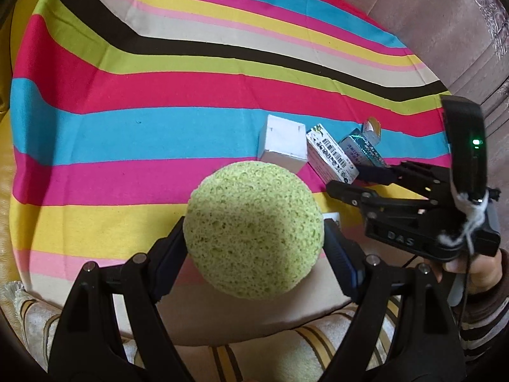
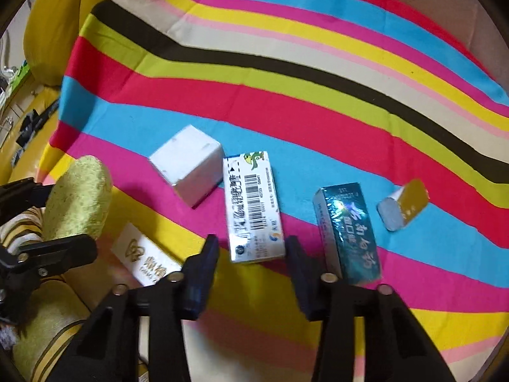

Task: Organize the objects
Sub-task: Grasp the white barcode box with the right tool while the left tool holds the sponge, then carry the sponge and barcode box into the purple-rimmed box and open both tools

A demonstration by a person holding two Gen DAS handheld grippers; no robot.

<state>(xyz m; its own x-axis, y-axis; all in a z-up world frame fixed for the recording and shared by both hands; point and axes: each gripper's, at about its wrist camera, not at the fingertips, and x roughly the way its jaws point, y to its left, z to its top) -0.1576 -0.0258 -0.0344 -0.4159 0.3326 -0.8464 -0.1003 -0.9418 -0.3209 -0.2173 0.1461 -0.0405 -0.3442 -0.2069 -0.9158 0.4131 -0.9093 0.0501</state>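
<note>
My left gripper is shut on a round green sponge and holds it above the striped cloth; the sponge also shows at the left of the right wrist view. My right gripper is open, its fingers on either side of the near end of a white barcode box. A white cube box lies left of it, a teal box right of it, and a small gold box farther right. A white box with gold print lies near the left gripper.
The striped cloth covers the work surface. A yellow sofa stands at the far left, with clutter beside it. A striped cushion lies under my left gripper. The person's hand holds the right gripper.
</note>
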